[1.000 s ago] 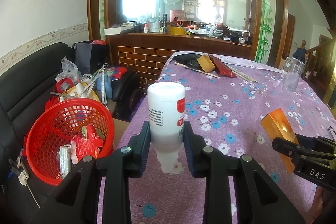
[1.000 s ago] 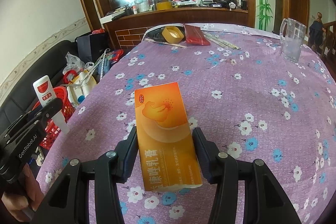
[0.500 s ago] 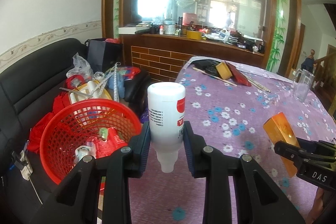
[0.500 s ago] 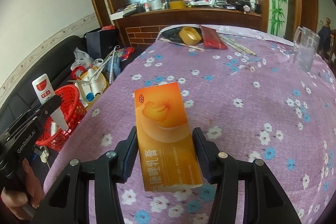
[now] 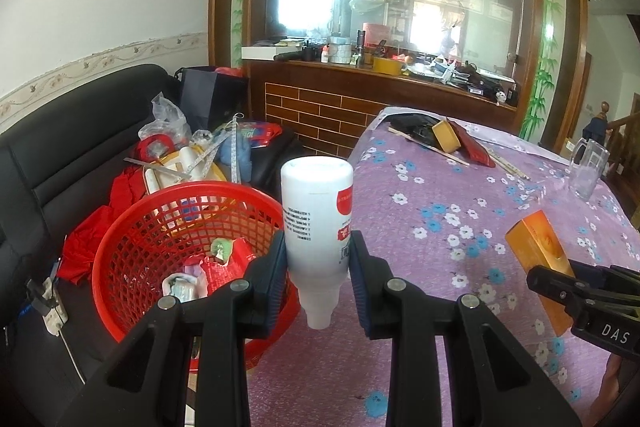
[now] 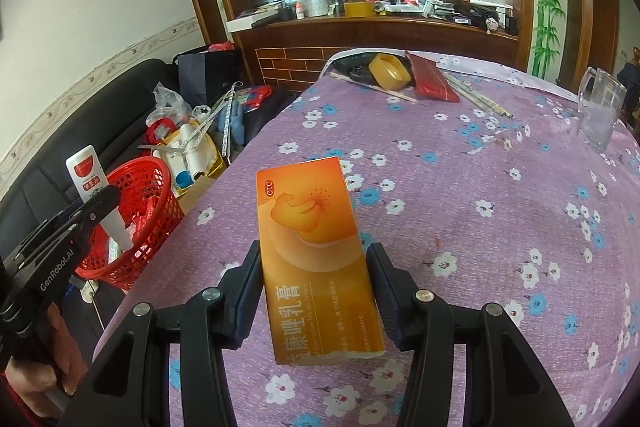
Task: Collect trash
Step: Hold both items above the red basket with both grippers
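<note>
- Left wrist view: a white bottle (image 5: 317,215) is clamped cap-down between the jaws of the left gripper (image 5: 318,267), beside the rim of the red basket (image 5: 132,227); wrappers lying inside the basket are seen only here.
- Right wrist view: an orange box (image 6: 316,259) is gripped by the right gripper (image 6: 314,291) above the purple flowered tablecloth (image 6: 480,187); its printed face is readable only here.
- The glass mug (image 6: 600,115) is seen standing upright at the table's far right.

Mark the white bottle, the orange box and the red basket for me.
white bottle (image 5: 316,211), left wrist view, on its label side.
orange box (image 6: 316,247), right wrist view, front face.
red basket (image 5: 132,247), left wrist view, mesh wall.
</note>
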Demonstrator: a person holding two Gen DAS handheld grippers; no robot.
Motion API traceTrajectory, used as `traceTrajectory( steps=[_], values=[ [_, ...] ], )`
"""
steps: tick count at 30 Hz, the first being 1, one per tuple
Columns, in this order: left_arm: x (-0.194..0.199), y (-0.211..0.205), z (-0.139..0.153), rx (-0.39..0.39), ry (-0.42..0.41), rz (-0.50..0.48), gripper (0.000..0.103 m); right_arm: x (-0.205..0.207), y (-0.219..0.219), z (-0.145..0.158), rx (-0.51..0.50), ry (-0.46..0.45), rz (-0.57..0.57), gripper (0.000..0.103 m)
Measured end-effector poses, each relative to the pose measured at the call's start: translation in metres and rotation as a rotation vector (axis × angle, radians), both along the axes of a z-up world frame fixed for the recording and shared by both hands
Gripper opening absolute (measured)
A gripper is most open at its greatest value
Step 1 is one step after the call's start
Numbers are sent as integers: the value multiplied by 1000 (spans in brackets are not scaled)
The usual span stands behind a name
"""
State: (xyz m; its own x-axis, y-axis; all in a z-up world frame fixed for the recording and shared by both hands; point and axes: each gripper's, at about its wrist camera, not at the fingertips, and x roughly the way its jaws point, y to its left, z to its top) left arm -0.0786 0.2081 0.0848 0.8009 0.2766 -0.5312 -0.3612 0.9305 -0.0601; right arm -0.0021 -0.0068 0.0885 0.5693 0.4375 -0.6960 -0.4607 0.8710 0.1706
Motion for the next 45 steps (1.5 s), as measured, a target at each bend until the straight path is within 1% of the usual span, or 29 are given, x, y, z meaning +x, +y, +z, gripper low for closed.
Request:
traceTrajectory(
  steps=[8,15,36,45],
  values=[
    [-2,8,-1,-11,0,7,29,-3,11,2,17,5,14,56],
    [-5,19,-2,-16,3,21,29,-3,19,0,13,10,27,56],
    [-12,53,-8,-37,15,92,29,-5,47,1,5,10,79,56],
    [-16,72,-12,-48,27,126,29,-4,62,-2,9,30,115,56]
  ],
)
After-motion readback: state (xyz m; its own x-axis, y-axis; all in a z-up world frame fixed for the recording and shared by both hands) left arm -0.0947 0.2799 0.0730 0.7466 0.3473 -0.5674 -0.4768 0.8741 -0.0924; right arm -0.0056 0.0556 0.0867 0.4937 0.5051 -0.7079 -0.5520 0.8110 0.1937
